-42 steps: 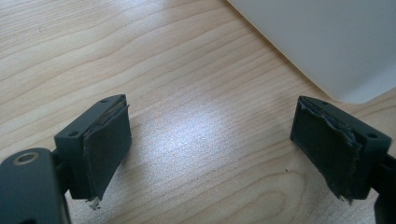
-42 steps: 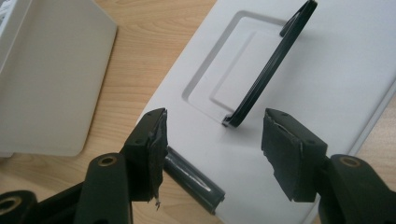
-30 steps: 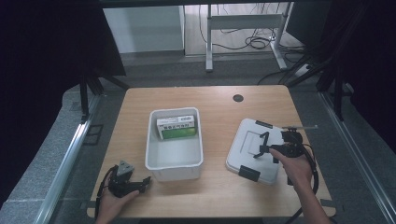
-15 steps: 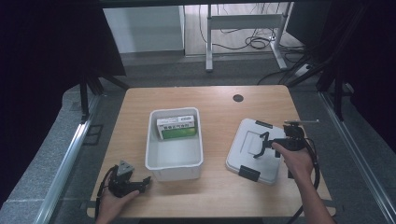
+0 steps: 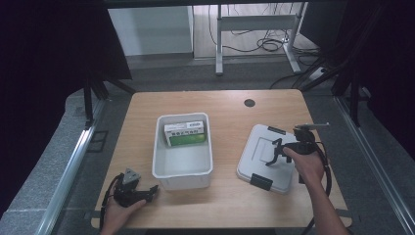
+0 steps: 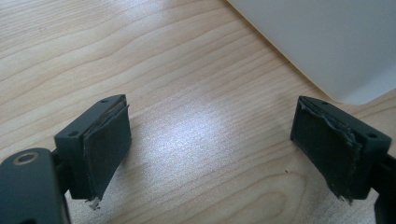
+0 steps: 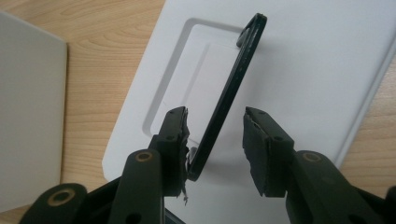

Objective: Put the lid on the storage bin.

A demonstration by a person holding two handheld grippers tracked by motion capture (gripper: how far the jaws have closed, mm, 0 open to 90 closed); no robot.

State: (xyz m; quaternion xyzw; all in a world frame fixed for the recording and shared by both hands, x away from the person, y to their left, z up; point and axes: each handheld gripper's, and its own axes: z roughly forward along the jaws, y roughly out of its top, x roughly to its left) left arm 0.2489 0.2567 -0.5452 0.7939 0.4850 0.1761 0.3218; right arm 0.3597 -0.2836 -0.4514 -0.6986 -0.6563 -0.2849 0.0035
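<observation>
One bin, one lid, one box, two grippers.
We see the lid (image 5: 266, 156) right of the bin (image 5: 182, 166); the right gripper (image 7: 215, 140) straddles its raised black handle (image 7: 229, 93), jaws narrow, unclosed. Left gripper (image 6: 212, 140) gapes wide, low beside the bin; the box (image 5: 184, 133) lies inside.

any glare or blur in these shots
Left gripper view: a bright sheen on the wooden table between the open jaws. Right gripper view: the lid and its black handle look sharp. High view: dark surroundings, tabletop evenly lit.
</observation>
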